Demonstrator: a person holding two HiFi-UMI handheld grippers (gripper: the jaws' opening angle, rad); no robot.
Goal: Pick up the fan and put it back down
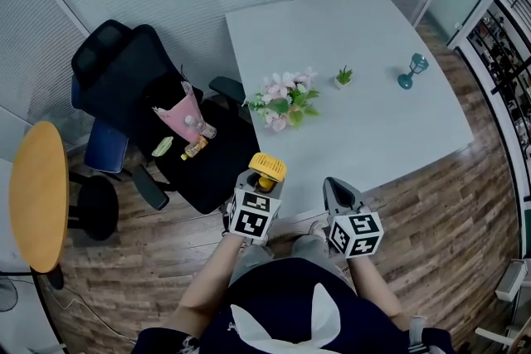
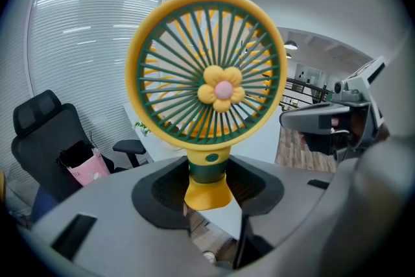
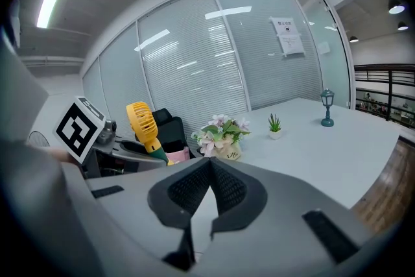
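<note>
The left gripper (image 2: 207, 186) grips the yellow fan (image 2: 214, 84) by its green-and-yellow stem, jaws clamped on either side. The fan stands upright in the jaws, clear of the white table (image 1: 357, 128) and close in front of the person, off the table's near edge. The right gripper (image 3: 209, 173) is just right of the left one, its jaws closed tip to tip with nothing between them. On the table are a bunch of flowers (image 1: 283, 101), a small potted plant (image 1: 343, 77) and a lamp ornament (image 1: 412, 70). A black chair (image 1: 137, 87) stands at the left.
</note>
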